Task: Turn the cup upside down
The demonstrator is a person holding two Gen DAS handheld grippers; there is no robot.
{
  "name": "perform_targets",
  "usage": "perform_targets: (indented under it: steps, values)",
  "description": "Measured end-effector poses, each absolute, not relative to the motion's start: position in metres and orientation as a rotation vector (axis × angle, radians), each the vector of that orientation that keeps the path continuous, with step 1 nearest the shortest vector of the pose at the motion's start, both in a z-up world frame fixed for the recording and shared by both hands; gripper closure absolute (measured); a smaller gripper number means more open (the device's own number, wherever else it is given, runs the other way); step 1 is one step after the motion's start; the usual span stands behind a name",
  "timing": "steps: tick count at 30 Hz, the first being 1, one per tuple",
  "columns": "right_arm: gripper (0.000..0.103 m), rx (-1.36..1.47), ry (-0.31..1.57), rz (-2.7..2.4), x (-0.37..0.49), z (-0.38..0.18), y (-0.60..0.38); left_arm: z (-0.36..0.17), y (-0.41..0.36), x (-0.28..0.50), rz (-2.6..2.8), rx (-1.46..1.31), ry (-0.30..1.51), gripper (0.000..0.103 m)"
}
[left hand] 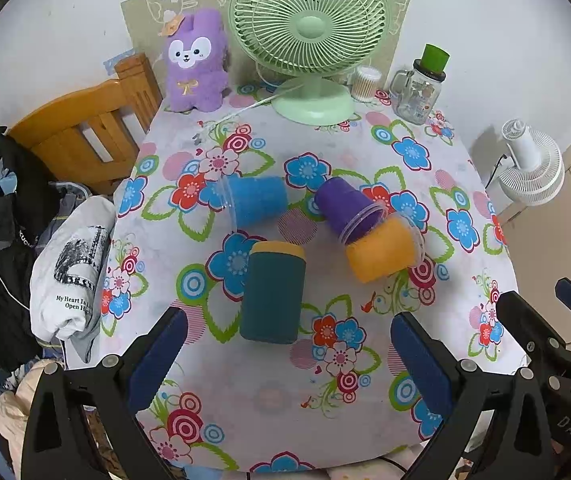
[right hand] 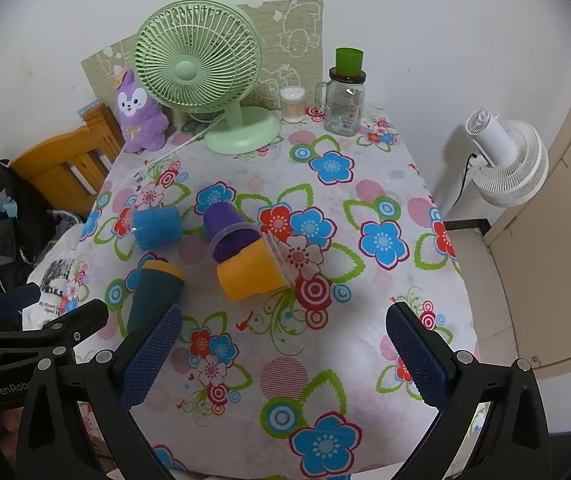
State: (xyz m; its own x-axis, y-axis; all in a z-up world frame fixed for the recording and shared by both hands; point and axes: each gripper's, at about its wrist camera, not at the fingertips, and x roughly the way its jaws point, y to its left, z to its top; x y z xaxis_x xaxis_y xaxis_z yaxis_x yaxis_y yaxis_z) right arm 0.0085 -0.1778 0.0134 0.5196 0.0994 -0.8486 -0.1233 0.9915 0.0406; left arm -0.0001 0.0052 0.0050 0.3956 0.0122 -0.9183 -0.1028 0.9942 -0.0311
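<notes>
Both claws hang over the near edge of the flowered tablecloth, each with its blue-padded fingers spread wide and nothing between them. Four cups lie on their sides on the cloth.

Just ahead of the left gripper, about centred between its fingers, lies the dark teal cup with its yellow end pointing away from the claw. Beyond it and a little left is the blue cup. Ahead and to the right, the purple cup and the orange cup touch each other.

From the right gripper, the teal cup sits beside its left finger, partly hidden behind it. The orange cup lies ahead, slightly left of centre, with the purple cup just beyond it and the blue cup farther left. A green fan stands at the far edge.
</notes>
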Motion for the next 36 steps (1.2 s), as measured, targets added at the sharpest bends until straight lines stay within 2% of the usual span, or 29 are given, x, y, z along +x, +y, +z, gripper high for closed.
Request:
perform_targets:
  steps: [36]
  values:
    - [0.000, -0.062, 1.021, 0.123, 0.0141, 0.0151, -0.1747, 0.0089, 0.0029, 0.0083, 0.080, -0.088, 1.164, 0.001]
